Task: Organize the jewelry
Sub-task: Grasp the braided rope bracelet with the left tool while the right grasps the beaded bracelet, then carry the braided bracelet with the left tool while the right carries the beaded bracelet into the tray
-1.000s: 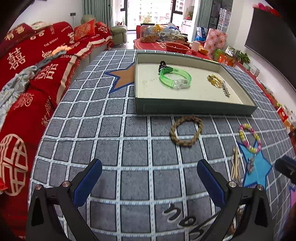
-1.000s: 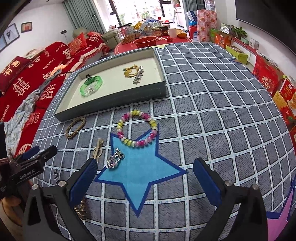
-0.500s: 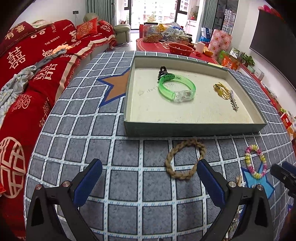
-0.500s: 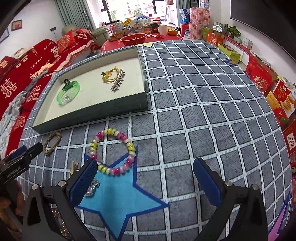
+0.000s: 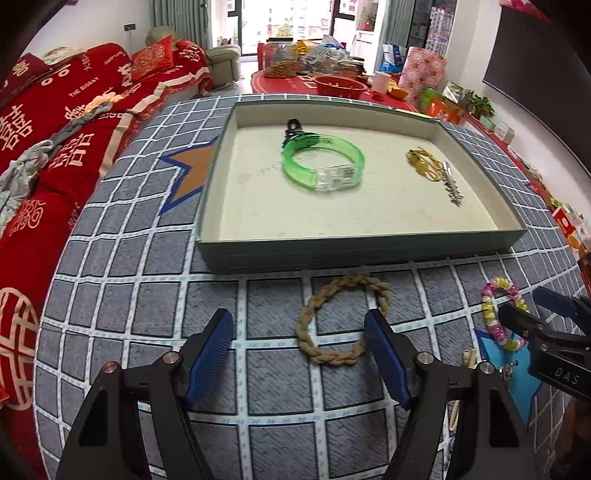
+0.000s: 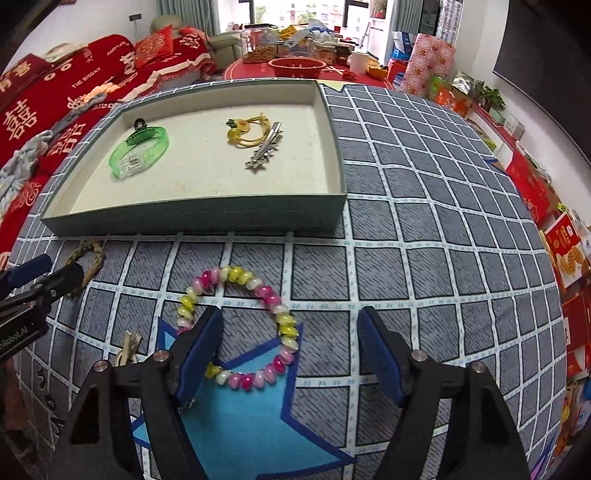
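Now both grippers' jaws have just been closing yet stand apart: left gripper (image 5: 297, 349) straddles the braided bracelet (image 5: 341, 319), right gripper (image 6: 290, 345) the beaded bracelet (image 6: 240, 326).

We see a long sofa draped in red cloth with white lettering (image 5: 74, 122) along the left wall, a pale green armchair (image 5: 223, 64) beyond it, and grey-green curtains (image 5: 184, 18) framing a bright daylit window (image 5: 284, 18). A dark flat screen (image 5: 535, 85) hangs on the right wall.
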`<state>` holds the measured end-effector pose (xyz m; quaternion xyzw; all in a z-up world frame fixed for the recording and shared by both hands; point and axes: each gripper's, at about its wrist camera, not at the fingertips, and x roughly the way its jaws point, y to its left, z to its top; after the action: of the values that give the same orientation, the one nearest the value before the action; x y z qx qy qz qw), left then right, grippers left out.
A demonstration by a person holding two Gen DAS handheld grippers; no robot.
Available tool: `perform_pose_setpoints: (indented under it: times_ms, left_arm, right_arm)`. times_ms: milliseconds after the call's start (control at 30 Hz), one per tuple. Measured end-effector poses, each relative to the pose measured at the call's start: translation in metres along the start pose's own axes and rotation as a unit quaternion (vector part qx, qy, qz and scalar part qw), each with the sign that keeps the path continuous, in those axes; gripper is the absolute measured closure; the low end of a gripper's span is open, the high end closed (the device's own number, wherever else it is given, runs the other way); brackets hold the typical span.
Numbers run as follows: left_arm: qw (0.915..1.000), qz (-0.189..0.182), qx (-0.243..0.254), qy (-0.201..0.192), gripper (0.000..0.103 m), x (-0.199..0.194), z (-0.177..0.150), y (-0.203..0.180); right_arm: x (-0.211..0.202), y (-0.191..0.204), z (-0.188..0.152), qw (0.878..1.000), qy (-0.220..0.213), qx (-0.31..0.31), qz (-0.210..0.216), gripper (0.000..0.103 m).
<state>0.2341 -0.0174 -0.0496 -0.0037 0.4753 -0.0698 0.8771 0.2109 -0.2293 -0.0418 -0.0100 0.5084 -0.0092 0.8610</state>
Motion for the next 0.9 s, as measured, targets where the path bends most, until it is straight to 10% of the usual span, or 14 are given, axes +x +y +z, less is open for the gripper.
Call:
perform_pose_setpoints:
  times_ms: [267,400,900]
  left_arm:
    - [0.9991,-0.03,0.029,0.003,0.084,-0.004,0.0,-0.013]
    - [0.9983,-0.054,0.022,0.008,0.084,-0.007,-0.002,-0.011]
    - [0.9937,-0.106,0.012,-0.036,0.084,-0.058,0.006,-0.006]
  right_arm:
    - [-0.006,0.009,0.002,1.0,-0.005,-0.014,0.012,0.067]
    - [-0.008,0.01,0.002,1.0,-0.009,-0.014,0.008,0.093]
    - [-0.053,-0.015,0.005,0.997,-0.052,0.026,0.045,0.093]
